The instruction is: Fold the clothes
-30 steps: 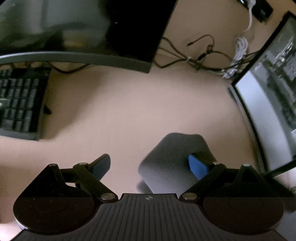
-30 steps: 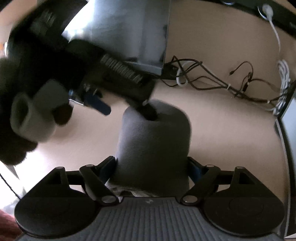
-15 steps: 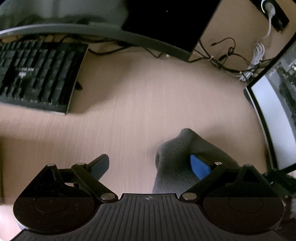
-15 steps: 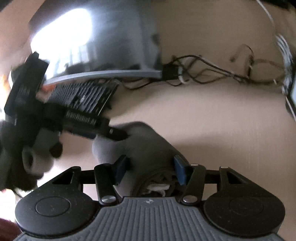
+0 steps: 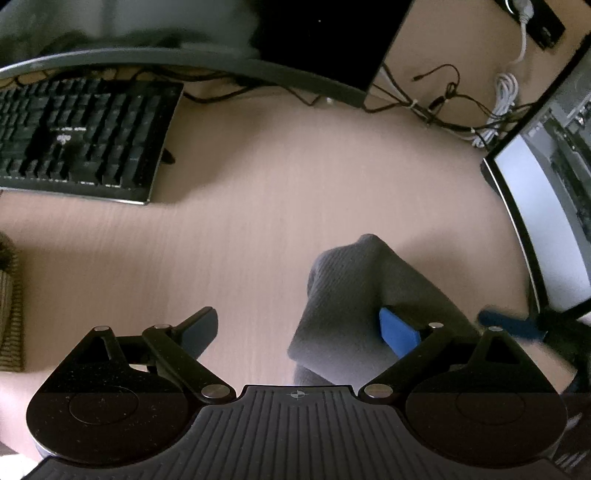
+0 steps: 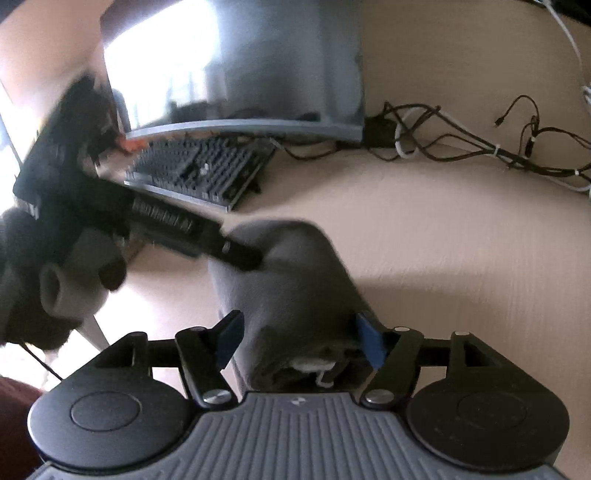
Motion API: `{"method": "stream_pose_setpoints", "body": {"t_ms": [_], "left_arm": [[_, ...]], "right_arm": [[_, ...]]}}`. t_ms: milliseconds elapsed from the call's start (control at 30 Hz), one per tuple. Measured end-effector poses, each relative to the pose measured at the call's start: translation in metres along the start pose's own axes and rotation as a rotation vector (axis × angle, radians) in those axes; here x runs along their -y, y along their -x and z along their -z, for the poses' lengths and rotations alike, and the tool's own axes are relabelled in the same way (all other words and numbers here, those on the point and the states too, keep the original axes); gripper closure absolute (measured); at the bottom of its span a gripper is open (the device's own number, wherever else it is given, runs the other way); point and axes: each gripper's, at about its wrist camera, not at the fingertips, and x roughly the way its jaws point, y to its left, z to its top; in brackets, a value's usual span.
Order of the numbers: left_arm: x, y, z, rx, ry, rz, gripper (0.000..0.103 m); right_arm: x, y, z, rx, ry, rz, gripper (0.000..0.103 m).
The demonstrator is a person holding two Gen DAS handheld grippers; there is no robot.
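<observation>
A grey knitted garment stands bunched up on the wooden desk, between my two grippers. My left gripper is open wide; its right blue finger is tucked into the cloth, its left finger is bare. In the right wrist view that same finger pokes into the top of the garment. My right gripper straddles the garment's lower end and its jaws are opening, the cloth still filling the gap between the pads.
A black keyboard lies at the far left under a monitor. A second monitor stands at the right. Tangled cables run along the back edge. A woven thing sits at the left border.
My left gripper slid sideways, so the keyboard came further into its view. The right jaws squeezed the garment, then spread again. The garment went from upright to leaning.
</observation>
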Motion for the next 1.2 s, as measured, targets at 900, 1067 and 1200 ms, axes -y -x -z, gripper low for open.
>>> {"method": "stream_pose_setpoints", "body": {"t_ms": [900,1067,1200], "left_arm": [[0.014,-0.010,0.021,-0.133,0.242,0.250,0.006],[0.051,-0.038,-0.012,-0.126,0.177,0.305,0.006],[0.096,-0.069,-0.033,-0.130,0.066,0.295,0.006]], "right_arm": [[0.052,-0.021,0.014,-0.034,-0.245,-0.167,0.028],[0.076,-0.002,0.025,0.011,-0.317,-0.121,0.028],[0.086,0.008,0.029,0.039,-0.331,-0.058,0.028]]}}
